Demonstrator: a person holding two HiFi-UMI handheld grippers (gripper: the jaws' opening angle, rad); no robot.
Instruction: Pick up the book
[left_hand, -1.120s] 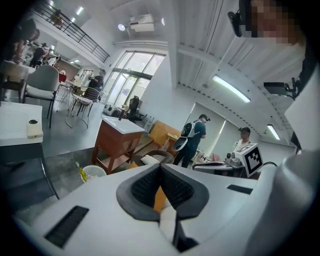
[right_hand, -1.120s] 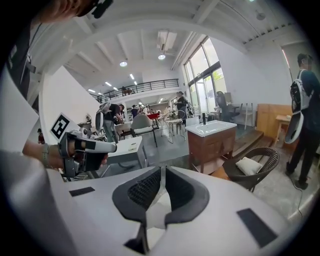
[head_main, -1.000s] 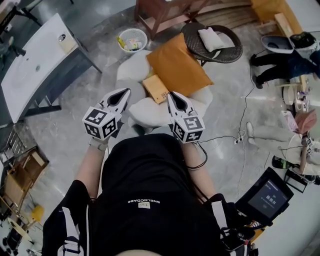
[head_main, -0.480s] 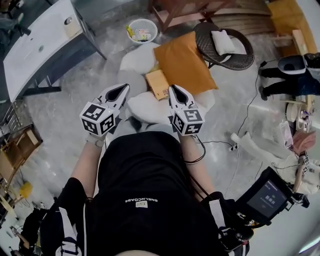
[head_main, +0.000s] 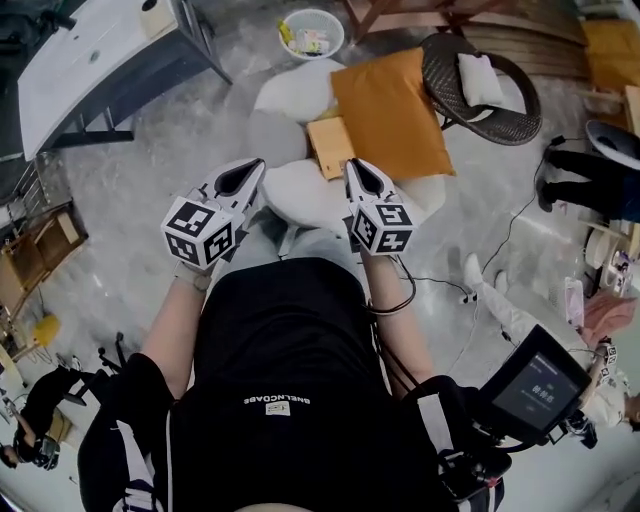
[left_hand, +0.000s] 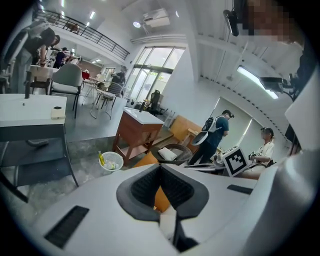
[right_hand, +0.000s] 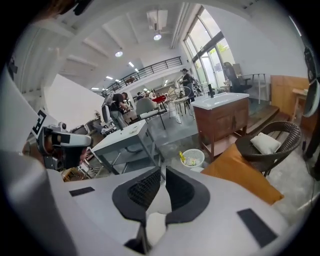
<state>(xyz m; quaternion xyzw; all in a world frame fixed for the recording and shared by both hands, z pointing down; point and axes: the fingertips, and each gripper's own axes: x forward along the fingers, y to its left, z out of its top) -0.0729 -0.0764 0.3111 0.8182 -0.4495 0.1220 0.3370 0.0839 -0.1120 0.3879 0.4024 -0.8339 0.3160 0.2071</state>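
Left gripper (head_main: 248, 172) and right gripper (head_main: 358, 170) both have jaws pressed together, empty, near the book (head_main: 331, 146), which I think sits on a white cushion (head_main: 300, 192) by an orange pillow (head_main: 392, 115).

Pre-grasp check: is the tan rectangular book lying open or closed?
Closed. The tan rectangular book lies flat, cover up, on the white cushion beside the orange pillow; no spread pages show.
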